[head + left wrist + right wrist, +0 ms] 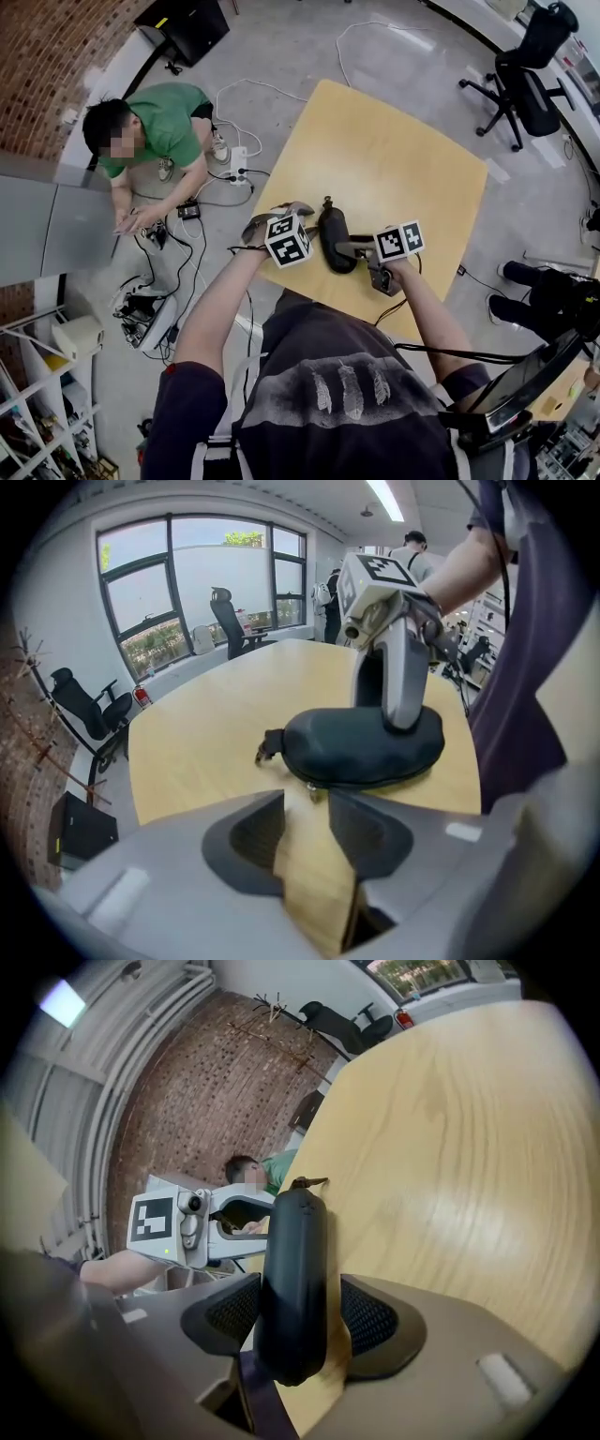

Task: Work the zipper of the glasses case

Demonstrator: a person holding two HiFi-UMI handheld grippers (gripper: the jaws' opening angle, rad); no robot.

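Pale wooden bench (394, 159); approach step. Fingers of right gripper (300, 1283) loosely straddle black oval glasses case (292, 1260); fingers of left gripper (307, 801) half-spread and empty, small metal zipper pull (311, 787) just ahead, probably to be pinched next.

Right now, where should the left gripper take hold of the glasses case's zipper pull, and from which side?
Pinch the small metal zipper pull. It sticks out of the seam on the long side of the glasses case facing the left gripper, so come straight in from that near side, probably low to the table.
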